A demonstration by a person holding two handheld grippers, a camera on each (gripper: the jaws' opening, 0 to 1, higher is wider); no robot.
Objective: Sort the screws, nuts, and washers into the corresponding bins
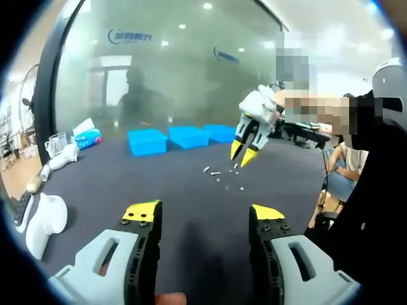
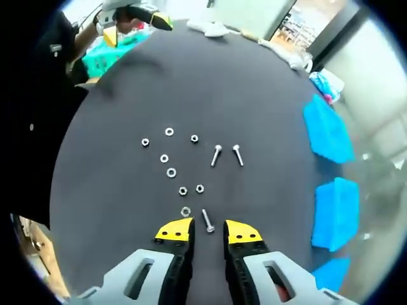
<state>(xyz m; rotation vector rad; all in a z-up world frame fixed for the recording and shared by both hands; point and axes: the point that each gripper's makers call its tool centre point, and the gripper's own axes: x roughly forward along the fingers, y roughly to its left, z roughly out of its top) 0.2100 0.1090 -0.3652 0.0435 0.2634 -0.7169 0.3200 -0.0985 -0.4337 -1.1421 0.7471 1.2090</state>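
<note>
Right gripper (image 2: 208, 234), yellow-tipped jaws parted with nothing between them, and just ahead of the tips lies a small silver screw (image 2: 208, 220), its shaft pointing roughly along the line of the jaws. That looks like the pick in hand. A flat silver washer (image 2: 185, 211) sits just beside the left tip (close enough to get swept along), so the jaws want to come down straddling the screw alone, closing across its shaft, not end to end.

Further out on the dark grey tabletop (image 2: 254, 95), two small hex nuts (image 2: 191, 189) lie side by side, then more washers and nuts scattered beyond, and a pair of longer silver screws (image 2: 226, 154) well apart from the near one. Three blue plastic bins (image 2: 331, 190) line the table's edge off to the right; which bin takes screws I cannot tell from here.

Left gripper (image 1: 205, 219) hangs back over bare table, jaws wide and empty. From its view, the right gripper shows tips-down above the small scatter of hardware (image 1: 224, 176), with the bins beyond it near a glass wall (image 1: 178, 63). My read: go slow on the descent, since a thin screw on a flat top could roll or skid from under a closing jaw.
</note>
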